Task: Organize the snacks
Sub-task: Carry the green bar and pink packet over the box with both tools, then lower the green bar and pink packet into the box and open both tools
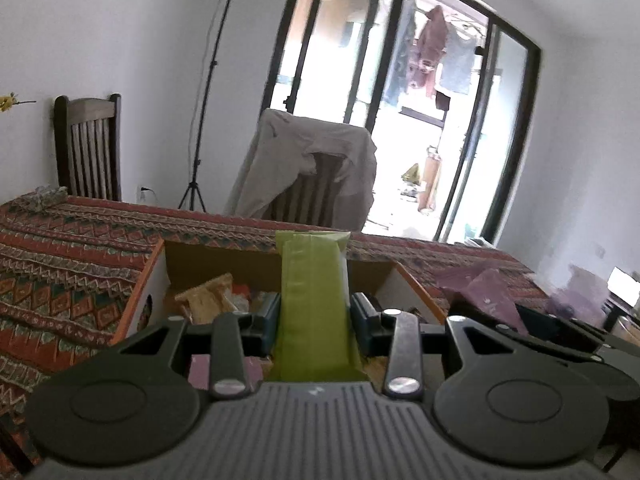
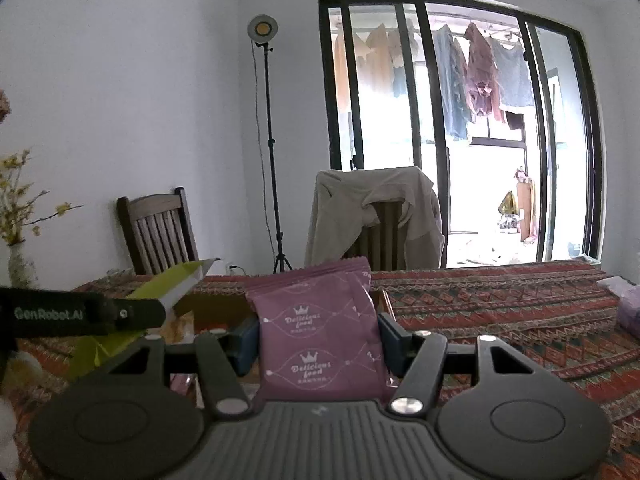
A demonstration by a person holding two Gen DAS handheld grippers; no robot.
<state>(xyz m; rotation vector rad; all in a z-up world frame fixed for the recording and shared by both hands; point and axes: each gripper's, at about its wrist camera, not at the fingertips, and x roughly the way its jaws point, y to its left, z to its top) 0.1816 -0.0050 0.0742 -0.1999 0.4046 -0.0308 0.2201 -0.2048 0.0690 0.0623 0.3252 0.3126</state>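
Observation:
My left gripper (image 1: 315,314) is shut on a green snack packet (image 1: 312,280), which stands upright between its pads above an open cardboard box (image 1: 160,276). Several snack packets (image 1: 208,298) lie inside the box. My right gripper (image 2: 318,334) is shut on a purple snack packet (image 2: 316,320) printed "Delicious food", lifted over the patterned tablecloth (image 2: 500,320). In the right wrist view the left gripper's arm (image 2: 80,314) and its green packet (image 2: 176,284) show at the left. The purple packet (image 1: 484,296) and the right gripper's black body show at the right in the left wrist view.
Two wooden chairs (image 2: 156,232) stand behind the table, one draped with a beige jacket (image 2: 372,212). A light stand (image 2: 272,144) stands by the wall, and glass doors (image 2: 460,132) lie beyond. A vase of yellow flowers (image 2: 18,220) stands far left.

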